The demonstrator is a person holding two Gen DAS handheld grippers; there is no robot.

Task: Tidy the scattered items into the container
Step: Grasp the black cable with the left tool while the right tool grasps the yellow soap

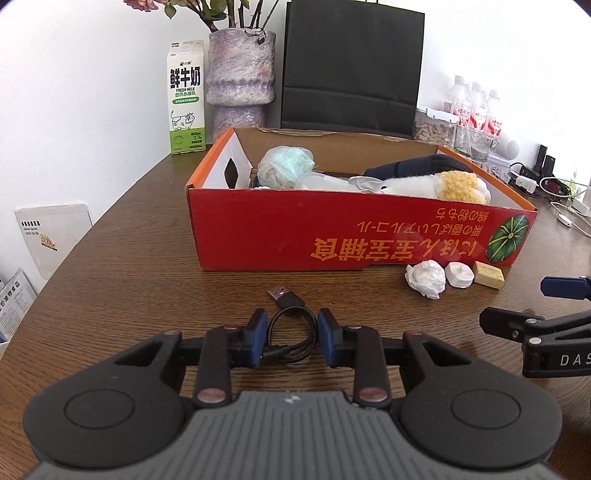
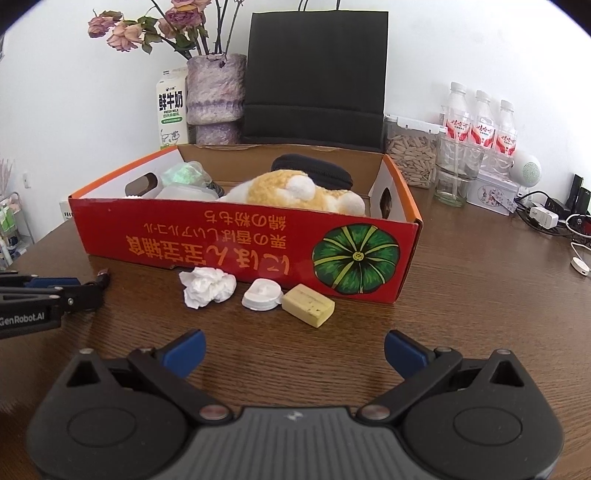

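One red box (image 2: pixel 236 236), one cable (image 1: pixel 291 332), one tissue wad (image 2: pixel 207 286), three water bottles (image 2: pixel 482 122), one milk carton (image 1: pixel 186 99).

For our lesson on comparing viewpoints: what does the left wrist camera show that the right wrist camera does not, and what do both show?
Only the left wrist view shows the coiled black USB cable lying between the left gripper pads, and a white booklet at the table's left edge.
Only the right wrist view shows the right gripper with its jaws wide open over bare table, and the full flower heads.
Both show the red box, crumpled tissue, white cap, yellow block and milk carton.
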